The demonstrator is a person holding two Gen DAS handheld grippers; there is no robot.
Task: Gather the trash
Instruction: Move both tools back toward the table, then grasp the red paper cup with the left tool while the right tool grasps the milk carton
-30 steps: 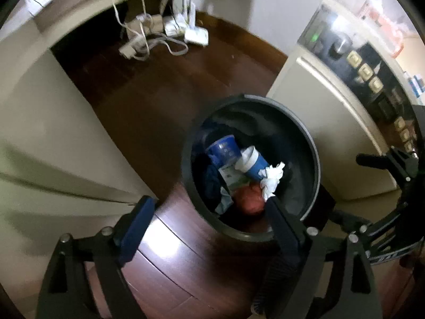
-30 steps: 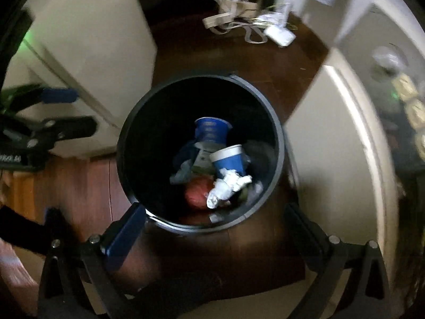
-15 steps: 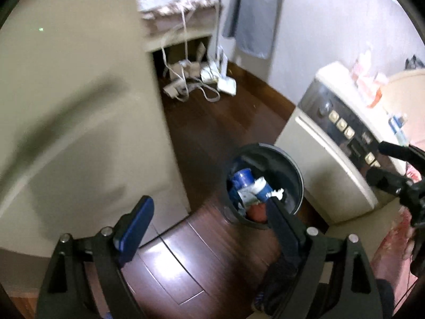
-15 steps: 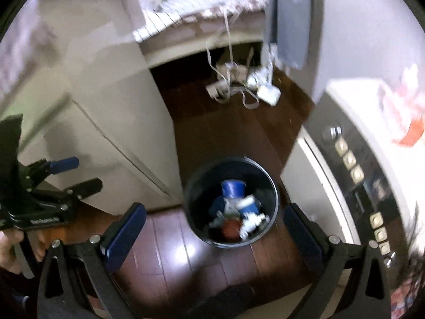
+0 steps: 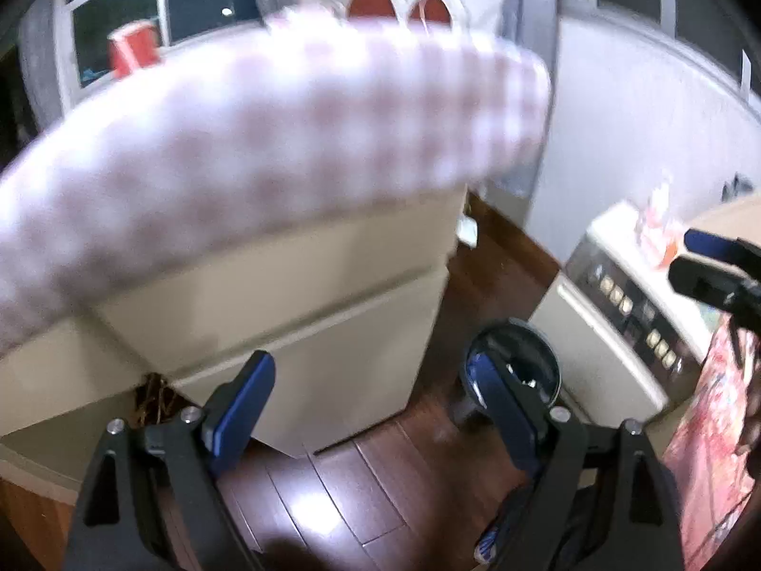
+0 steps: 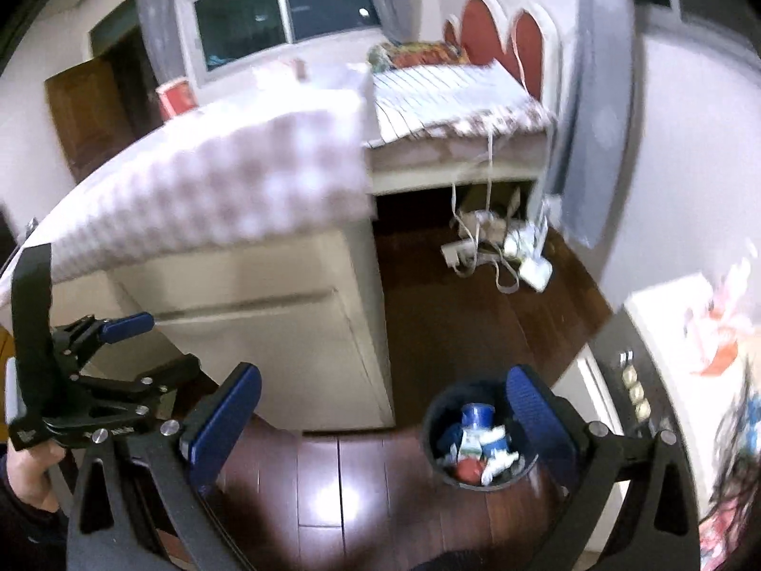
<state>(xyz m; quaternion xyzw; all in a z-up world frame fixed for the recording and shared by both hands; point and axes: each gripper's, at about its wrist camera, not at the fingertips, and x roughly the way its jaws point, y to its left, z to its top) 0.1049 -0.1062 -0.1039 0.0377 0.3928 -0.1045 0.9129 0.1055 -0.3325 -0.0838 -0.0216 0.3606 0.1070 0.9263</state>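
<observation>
Going left to right: the left gripper (image 5: 366, 399) was spread wide with nothing between its pads, sitting in front of a cream cabinet (image 6: 266, 314) with a checked cloth (image 6: 214, 181) on top. The right gripper (image 6: 385, 409) was just as wide and empty. Down on the wood floor (image 6: 466, 314) to the right, the black bin (image 6: 440, 457) already had blue cups (image 6: 477, 415), crumpled paper and something red in it. So that batch looked binned to me. I couldn't spot any loose trash left, though the blur hid a lot.
</observation>
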